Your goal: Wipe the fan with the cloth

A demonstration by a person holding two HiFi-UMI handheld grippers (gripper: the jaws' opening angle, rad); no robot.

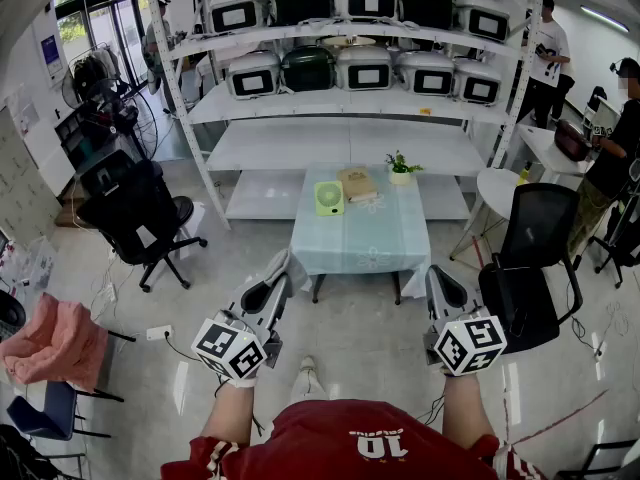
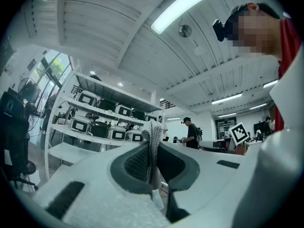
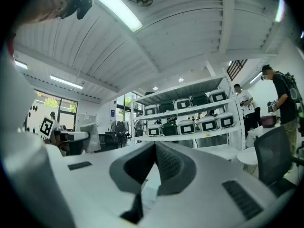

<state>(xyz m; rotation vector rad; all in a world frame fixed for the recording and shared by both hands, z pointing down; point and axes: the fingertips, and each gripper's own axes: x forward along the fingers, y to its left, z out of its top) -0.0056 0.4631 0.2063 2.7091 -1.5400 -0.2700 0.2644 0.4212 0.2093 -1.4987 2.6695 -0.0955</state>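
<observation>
Grey-white cloth [image 2: 153, 144] is what I have in the left claw [image 2: 152, 148]. In the left gripper view its jaws are clenched on a fold of it, and the fabric stands up between the pads. The right claw [image 3: 154, 151] is pressed together on nothing, its two pads meeting along a line with no gap that I can see.

From the head view both claws hang over the floor, short of the near edge of the bench [image 1: 372, 248], one on each side of it. The fan [image 1: 328, 198], a small pale green one, sits toward the far left corner of the bench. A book [image 1: 357, 183] lies just beside it nearer the middle of the far edge, and a potted plant [image 1: 400, 167] stands at the far edge toward the right corner.

As I read it, only the first part of the job is in hand: I have the cloth. No wiping has begun, because the cloth is well apart from the fan and nothing touches the bench. Left to do are the approach across the near edge, bringing the cloth onto the fan's face, and the strokes themselves. I would likely use the right claw to steady the fan, since a body that small may slide under the cloth.
</observation>
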